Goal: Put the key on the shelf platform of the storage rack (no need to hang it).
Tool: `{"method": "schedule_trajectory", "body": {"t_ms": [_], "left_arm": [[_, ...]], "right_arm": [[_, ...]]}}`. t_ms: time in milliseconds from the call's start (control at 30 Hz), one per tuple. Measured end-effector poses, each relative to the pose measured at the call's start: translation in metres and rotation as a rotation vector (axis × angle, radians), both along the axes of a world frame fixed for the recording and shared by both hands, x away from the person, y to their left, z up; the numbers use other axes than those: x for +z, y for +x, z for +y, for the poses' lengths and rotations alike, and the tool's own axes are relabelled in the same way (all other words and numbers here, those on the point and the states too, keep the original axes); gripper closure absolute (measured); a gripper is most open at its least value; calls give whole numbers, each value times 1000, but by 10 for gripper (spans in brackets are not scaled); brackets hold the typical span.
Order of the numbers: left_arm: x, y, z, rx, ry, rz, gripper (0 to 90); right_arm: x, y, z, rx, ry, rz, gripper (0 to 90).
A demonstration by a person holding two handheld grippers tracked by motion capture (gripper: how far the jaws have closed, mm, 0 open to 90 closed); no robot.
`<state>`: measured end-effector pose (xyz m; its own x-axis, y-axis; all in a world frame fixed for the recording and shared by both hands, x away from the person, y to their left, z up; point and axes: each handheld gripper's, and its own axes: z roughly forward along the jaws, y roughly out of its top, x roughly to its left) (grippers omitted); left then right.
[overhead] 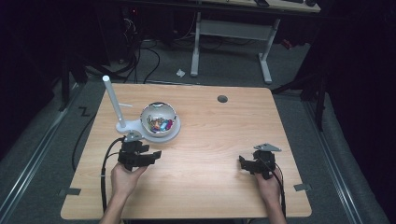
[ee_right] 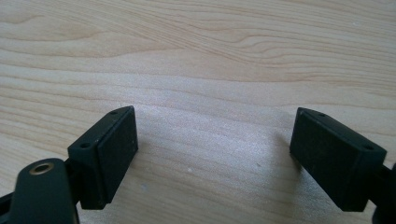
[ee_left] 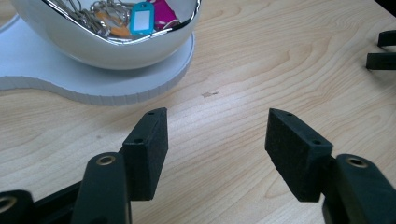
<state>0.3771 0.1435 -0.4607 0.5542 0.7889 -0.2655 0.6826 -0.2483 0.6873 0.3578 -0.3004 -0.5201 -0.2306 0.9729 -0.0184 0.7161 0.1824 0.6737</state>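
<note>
A shiny metal bowl (overhead: 159,117) sits on a white stand base (overhead: 135,127) with an upright white post (overhead: 113,100), at the table's left middle. Inside the bowl lie keys with coloured tags (ee_left: 141,17), blue and pink among them. My left gripper (overhead: 156,154) rests on the table just in front of the bowl, open, with nothing between its jaws; in the left gripper view the left gripper (ee_left: 217,135) faces the bowl (ee_left: 116,46) and base (ee_left: 84,81). My right gripper (overhead: 243,161) lies at the right front, open over bare wood; the right gripper (ee_right: 215,140) holds nothing.
The wooden table (overhead: 210,140) has a round cable hole (overhead: 222,99) at the back. Another desk frame (overhead: 233,42) and cables stand on the floor beyond. The other gripper's jaws (ee_left: 382,51) show at the right edge of the left gripper view.
</note>
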Motion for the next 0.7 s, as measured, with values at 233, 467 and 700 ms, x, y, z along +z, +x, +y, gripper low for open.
{"method": "schedule_trajectory", "body": {"t_ms": [233, 467, 700], "left_arm": [[-14, -1, -6, -4, 15, 23, 398], [-26, -2, -10, -3, 13, 39, 398], [-35, -3, -13, 4, 16, 54, 398]], "right_arm": [[0, 0, 0, 0, 1, 1, 153], [0, 0, 0, -1, 0, 0, 152], [0, 0, 0, -1, 1, 1, 152]]}}
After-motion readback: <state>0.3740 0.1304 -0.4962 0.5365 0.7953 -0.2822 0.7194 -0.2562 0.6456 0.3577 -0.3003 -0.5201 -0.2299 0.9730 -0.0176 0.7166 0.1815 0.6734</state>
